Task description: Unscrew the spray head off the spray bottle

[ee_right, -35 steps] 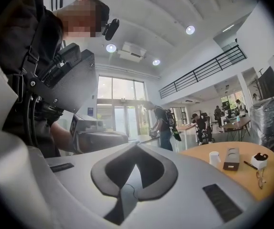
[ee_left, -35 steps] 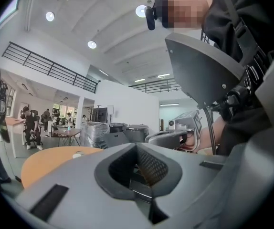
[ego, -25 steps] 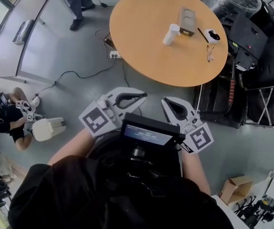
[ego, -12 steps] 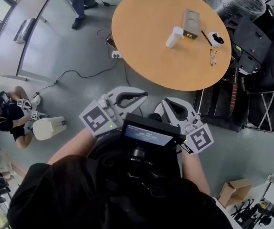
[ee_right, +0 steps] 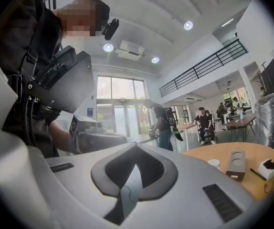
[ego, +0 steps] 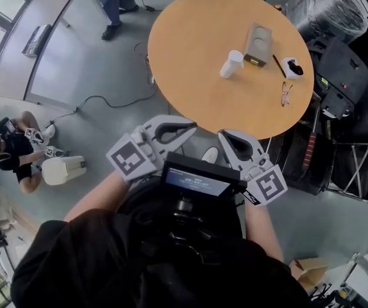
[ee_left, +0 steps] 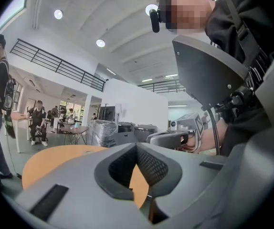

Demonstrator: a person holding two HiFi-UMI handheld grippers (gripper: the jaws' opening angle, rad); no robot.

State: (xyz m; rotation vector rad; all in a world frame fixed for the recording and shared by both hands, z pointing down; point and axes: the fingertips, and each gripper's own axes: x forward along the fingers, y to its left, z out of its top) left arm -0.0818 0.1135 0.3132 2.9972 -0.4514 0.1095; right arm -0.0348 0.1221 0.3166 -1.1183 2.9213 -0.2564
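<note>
Head view | spray bottle [ego: 231,63] upright, long axis vertical | left hand-held gripper [ego: 194,128], right hand-held gripper [ego: 222,135]: clenched, empty

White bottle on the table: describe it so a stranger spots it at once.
Find the round orange table ahead of the person. On it, the white bottle stands beside a grey box. It is the only upright white cylinder there; the glasses lie flat.
</note>
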